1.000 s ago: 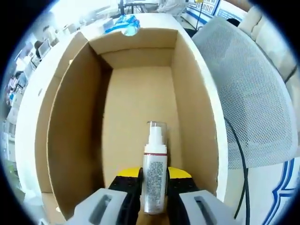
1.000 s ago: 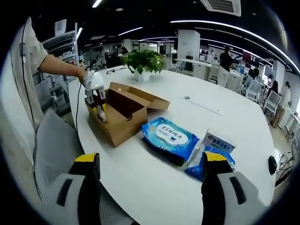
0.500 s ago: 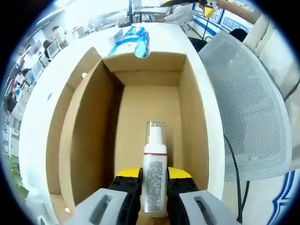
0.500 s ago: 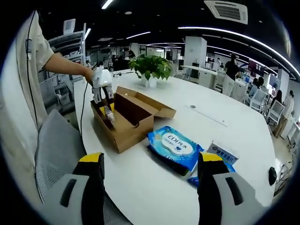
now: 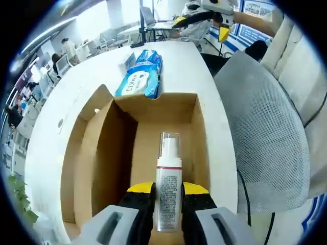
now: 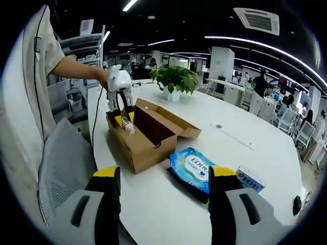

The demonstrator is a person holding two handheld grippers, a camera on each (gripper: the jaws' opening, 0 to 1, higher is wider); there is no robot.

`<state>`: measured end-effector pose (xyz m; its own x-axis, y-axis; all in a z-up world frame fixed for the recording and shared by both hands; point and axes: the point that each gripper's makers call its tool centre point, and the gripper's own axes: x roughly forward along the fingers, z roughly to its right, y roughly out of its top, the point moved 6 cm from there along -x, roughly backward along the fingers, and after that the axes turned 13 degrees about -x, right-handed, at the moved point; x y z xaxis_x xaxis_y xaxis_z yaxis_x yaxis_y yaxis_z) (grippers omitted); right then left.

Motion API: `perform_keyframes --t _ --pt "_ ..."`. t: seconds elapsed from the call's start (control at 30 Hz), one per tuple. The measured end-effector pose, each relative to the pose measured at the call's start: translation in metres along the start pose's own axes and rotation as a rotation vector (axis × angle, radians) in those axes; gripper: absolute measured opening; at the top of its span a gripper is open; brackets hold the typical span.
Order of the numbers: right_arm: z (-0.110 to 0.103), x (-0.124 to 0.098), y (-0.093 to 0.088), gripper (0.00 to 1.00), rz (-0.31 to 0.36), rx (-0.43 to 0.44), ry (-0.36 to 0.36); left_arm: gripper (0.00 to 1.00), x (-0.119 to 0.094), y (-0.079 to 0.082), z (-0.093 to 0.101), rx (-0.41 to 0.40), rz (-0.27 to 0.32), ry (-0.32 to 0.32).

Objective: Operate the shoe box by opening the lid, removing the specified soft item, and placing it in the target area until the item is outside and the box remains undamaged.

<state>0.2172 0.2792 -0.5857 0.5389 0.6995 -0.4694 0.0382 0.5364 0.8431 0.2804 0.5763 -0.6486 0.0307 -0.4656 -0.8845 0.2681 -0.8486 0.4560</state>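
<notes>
- Left gripper view: the left gripper [image 5: 168,196] is clamped on a spray bottle [image 5: 168,189], one yellow-tipped jaw on each side of its labelled white body. The bottle's long axis runs straight forward along the jaws, clear cap leading.
- Under and beyond the bottle lies the open shoe box [image 5: 202,148], its bare cardboard floor showing and its lid [image 5: 76,148] folded out to one side. The bottle hangs over the near part of the box's mouth; I cannot tell how far above the floor.
- Past the box's far wall, a blue wipes pack [image 5: 140,79] lies on the white table [image 5: 51,132], well apart from the bottle. A mesh chair back [image 5: 265,138] stands beside the table.
- Right gripper view: the right gripper [image 6: 163,204] is spread wide and holds nothing, hovering over the near table edge, well apart from the box.
- Here the left gripper [image 6: 122,104] shows from outside, tilted down into the near end of the shoe box [image 6: 145,148], with the bottle [image 6: 127,125] slanting cap-down at about rim height.
- The wipes pack [image 6: 196,168] lies just beside the box, nearer this gripper, and a small white-and-blue carton [image 6: 250,179] lies beyond the pack.
- Judgement: the left arm has the item; getting it out turns on lifting over the box wall to bare table, while the right is free to steady the box.
</notes>
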Motion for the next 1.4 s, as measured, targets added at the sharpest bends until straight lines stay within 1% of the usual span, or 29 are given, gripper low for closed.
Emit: perform_keyframes --t 0.2,0.4,0.53,0.77,0.9,1.0,1.07,1.13,1.23,1.3,1.4 --pt "-0.008 0.011 0.008 0.59 0.021 -0.031 0.036 0.18 -0.005 0.014 0.009 0.009 0.051 -0.008" --pt "-0.015 0.02 0.015 0.55 0.029 -0.06 0.07 0.18 -0.008 0.025 0.019 0.017 0.091 -0.021" --pt "-0.019 0.025 0.018 0.54 0.039 -0.069 0.089 0.18 -0.009 0.033 0.026 0.026 0.113 -0.033" --pt "-0.027 0.034 0.024 0.5 0.048 -0.092 0.125 0.18 -0.01 0.049 0.038 0.06 0.149 -0.053" --pt "-0.031 0.036 0.026 0.47 0.052 -0.107 0.138 0.18 -0.01 0.058 0.047 0.088 0.173 -0.066" --pt "-0.036 0.038 0.029 0.46 0.061 -0.112 0.152 0.18 -0.01 0.065 0.052 0.117 0.189 -0.066" --pt "-0.038 0.039 0.031 0.45 0.062 -0.12 0.161 0.18 -0.011 0.071 0.057 0.133 0.209 -0.077" --pt "-0.04 0.04 0.032 0.44 0.065 -0.126 0.167 0.18 -0.011 0.076 0.063 0.15 0.216 -0.081" --pt "-0.045 0.041 0.037 0.42 0.079 -0.135 0.186 0.18 -0.01 0.082 0.07 0.167 0.23 -0.086" --pt "-0.048 0.041 0.04 0.38 0.087 -0.146 0.201 0.18 -0.009 0.086 0.072 0.171 0.241 -0.092" --pt "-0.051 0.043 0.041 0.35 0.088 -0.162 0.216 0.18 -0.007 0.091 0.076 0.18 0.258 -0.107"
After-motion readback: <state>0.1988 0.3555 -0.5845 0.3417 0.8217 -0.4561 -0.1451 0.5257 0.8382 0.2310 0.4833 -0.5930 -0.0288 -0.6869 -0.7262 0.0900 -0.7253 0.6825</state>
